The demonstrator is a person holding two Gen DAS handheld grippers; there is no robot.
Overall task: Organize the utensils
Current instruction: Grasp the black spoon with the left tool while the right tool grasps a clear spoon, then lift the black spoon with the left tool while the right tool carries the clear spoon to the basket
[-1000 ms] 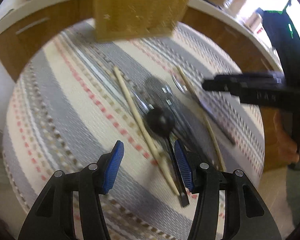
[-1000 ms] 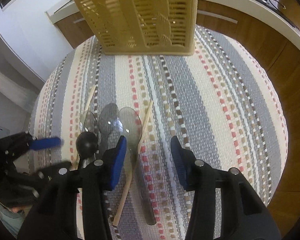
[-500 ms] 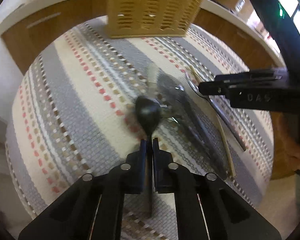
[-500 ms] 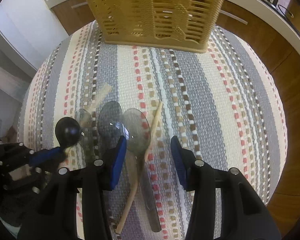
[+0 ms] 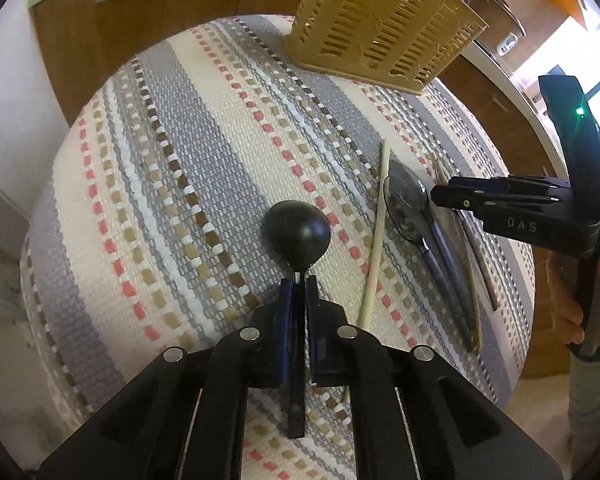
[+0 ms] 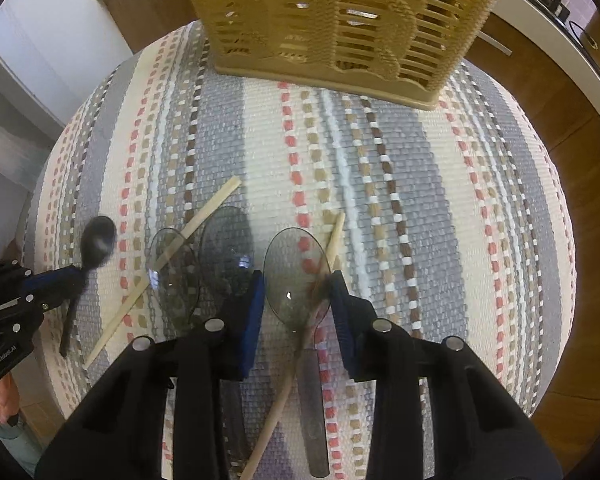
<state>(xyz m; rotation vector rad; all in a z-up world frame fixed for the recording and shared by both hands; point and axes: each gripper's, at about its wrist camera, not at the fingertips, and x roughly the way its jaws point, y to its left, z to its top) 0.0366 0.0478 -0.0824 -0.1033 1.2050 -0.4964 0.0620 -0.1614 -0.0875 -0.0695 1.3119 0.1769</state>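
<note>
My left gripper [image 5: 299, 280] is shut on the handle of a black spoon [image 5: 298, 232] and holds it above the striped cloth; the spoon also shows at the left of the right wrist view [image 6: 96, 240]. My right gripper [image 6: 298, 280] is open, its fingers on either side of a clear grey plastic spoon [image 6: 296, 272] that lies on the cloth beside a wooden chopstick [image 6: 334, 236]. Two more clear spoons [image 6: 224, 248] and a second chopstick [image 6: 204, 212] lie to its left. A tan slatted utensil basket [image 6: 340, 20] stands at the far side.
The striped woven cloth [image 6: 440, 184] covers a round table. Wooden cabinets [image 5: 140, 8] with a white counter stand behind. In the left wrist view, the right gripper's body [image 5: 540, 208] hovers over the spoons at the right.
My left gripper shut on the black spoon and lifted it away to the left of the pile. My right gripper moved forward and lower, around the rightmost clear spoon.
</note>
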